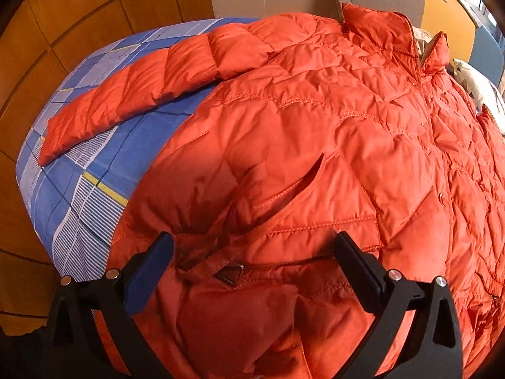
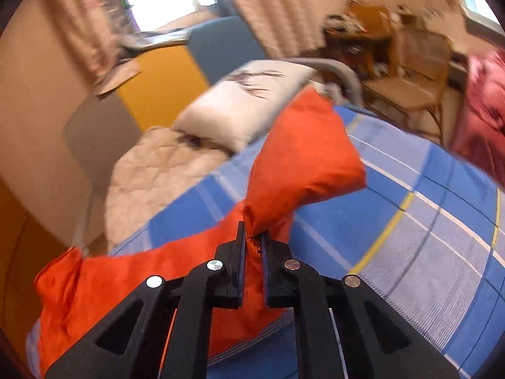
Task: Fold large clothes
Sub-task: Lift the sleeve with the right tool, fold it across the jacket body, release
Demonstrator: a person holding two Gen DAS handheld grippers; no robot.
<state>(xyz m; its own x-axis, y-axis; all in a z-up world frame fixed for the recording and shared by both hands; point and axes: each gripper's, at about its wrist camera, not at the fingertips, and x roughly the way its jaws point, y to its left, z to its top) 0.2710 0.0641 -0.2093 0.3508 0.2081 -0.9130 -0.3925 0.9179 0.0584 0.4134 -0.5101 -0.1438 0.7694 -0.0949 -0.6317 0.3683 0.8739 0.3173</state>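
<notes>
Fingers (image 2: 240,246) of the right gripper (image 2: 252,237) stand nearly together at the lower middle of the right wrist view, pinching a bunched fold of the orange puffer jacket (image 2: 303,154); the pinched cloth rises from the pads as a puffed sleeve end toward the centre of the frame, and more orange fabric trails off to the lower left; under it lies the blue checked bedsheet (image 2: 410,221), filling the lower right; a white pillow (image 2: 243,101) sits above the sleeve end, with a pale quilted blanket (image 2: 157,170) to its left; a pink-red cloth (image 2: 483,110) shows at the right edge, blurred.

In the left wrist view the left gripper (image 1: 252,240) has its fingers (image 1: 356,262) spread wide at the bottom of the frame, with nothing pressed between them; they hover over the jacket (image 1: 315,126) near its hem, where a small metal zip pull (image 1: 230,274) lies between the fingers; whether the tips touch the cloth I cannot tell; the jacket lies spread flat, front up, across the centre and right; one sleeve (image 1: 142,91) stretches toward the upper left over the bedsheet (image 1: 94,189); the collar (image 1: 378,25) stands at the upper right; wood-coloured floor (image 1: 63,15) fills the left side.
</notes>
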